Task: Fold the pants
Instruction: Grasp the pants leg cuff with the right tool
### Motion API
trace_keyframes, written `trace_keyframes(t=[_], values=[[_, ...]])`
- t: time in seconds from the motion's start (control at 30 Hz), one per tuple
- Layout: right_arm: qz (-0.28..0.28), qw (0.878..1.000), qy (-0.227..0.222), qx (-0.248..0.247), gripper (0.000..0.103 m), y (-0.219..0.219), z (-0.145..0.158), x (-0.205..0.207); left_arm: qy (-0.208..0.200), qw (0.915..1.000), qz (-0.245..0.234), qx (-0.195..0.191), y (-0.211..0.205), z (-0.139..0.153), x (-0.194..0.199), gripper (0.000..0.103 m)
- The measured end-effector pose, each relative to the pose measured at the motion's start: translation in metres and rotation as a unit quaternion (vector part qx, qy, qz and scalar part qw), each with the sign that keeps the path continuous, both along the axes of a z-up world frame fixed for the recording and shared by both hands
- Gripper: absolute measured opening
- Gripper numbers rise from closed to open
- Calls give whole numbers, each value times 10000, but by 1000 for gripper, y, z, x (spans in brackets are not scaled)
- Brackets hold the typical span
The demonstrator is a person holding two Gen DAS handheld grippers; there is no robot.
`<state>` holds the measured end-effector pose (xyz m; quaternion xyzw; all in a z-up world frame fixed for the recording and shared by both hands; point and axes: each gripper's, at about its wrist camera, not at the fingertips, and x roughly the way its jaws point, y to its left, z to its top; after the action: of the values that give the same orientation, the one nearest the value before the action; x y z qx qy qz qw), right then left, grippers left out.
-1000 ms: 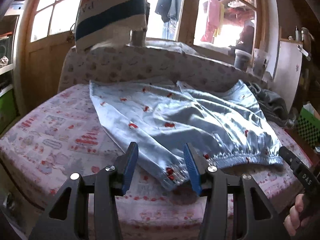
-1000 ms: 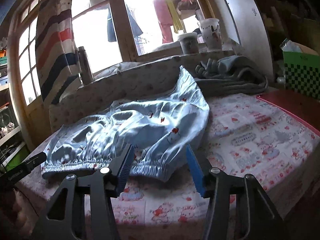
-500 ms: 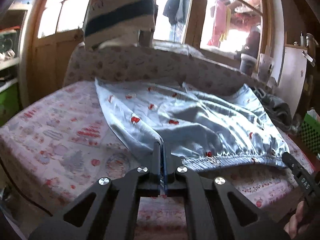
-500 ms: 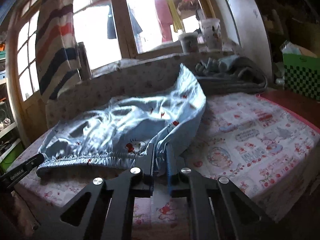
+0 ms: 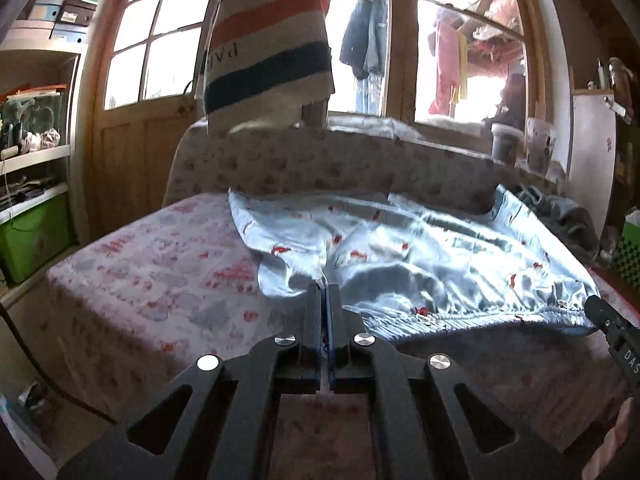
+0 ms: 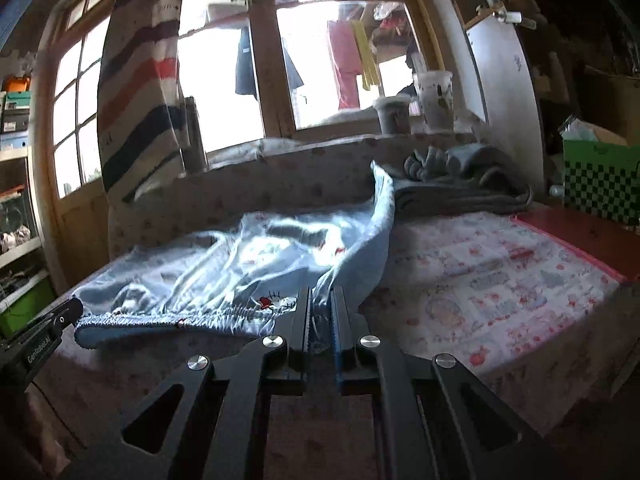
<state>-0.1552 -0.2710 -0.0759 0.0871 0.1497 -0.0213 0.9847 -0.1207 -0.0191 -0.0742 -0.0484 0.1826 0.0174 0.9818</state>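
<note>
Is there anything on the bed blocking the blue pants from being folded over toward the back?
Nothing visible does. Both the left gripper and the right gripper are shut on the waistband of the pants. The legs lie spread toward the padded backrest, and the grey blanket sits off to the side.

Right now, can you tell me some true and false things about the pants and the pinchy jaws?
1. The left gripper is shut on the pants. True.
2. The right gripper is wide open. False: it is shut on the pants' waistband end.
3. The pants are dark green. False: they are light blue with small red prints.
4. A grey garment lies at the far side of the bed. True.
5. The pants are already neatly folded. False: they lie spread and rumpled.
</note>
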Motion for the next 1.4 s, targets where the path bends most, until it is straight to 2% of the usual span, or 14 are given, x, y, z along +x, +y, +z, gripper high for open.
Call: trace_keyframes(t=[0.1, 0.33, 0.4, 0.43, 0.47, 0.53, 0.6, 0.7, 0.97, 1.07, 1.13, 1.17, 1.2, 1.4], values=[[-31, 9999, 145, -47, 8, -1, -8, 1, 141, 9999, -76, 38, -2, -8, 0, 2], [-252, 9994, 142, -206, 11, 0, -18, -4, 109, 9994, -106, 297, -8, -11, -3, 7], [-373, 9990, 75, -226, 14, 1, -18, -7, 13, 9992, -101, 395, -8, -9, -6, 20], [-393, 9990, 39, -231, 14, 1, -17, -8, -60, 9989, -92, 450, -8, -7, -8, 36], [-398, 9989, 5, -251, 15, 1, -16, -9, -147, 9986, -70, 500, -7, -5, -10, 46], [-441, 9984, -129, -339, 22, 3, -10, -12, -262, 9981, -40, 554, -4, -2, -14, 49], [-490, 9975, -328, -393, 38, 4, -2, -16, -273, 9980, 42, 566, 3, 1, -15, 57], [-428, 9967, -565, -389, 44, 9, 9, -18, -302, 9979, 247, 517, 17, 4, -16, 60], [1049, 9921, -519, -452, 44, 68, 17, 2, -510, 9927, 945, 553, 57, 20, -19, 69], [1707, 9818, -496, -674, 44, 105, 13, 4, -670, 9883, 1205, 654, 69, 28, -26, 73], [2315, 9693, -331, -754, 42, 128, 10, 9, -679, 9862, 1336, 702, 79, 32, -28, 73], [2644, 9613, -215, -744, 31, 137, 7, 11, -668, 9854, 1413, 682, 85, 35, -30, 73], [2914, 9537, -109, -737, 26, 147, 5, 15, -677, 9847, 1472, 637, 90, 36, -32, 73], [3195, 9423, -55, -1001, 26, 176, -3, 22, -656, 9816, 1709, 542, 110, 31, -38, 76]])
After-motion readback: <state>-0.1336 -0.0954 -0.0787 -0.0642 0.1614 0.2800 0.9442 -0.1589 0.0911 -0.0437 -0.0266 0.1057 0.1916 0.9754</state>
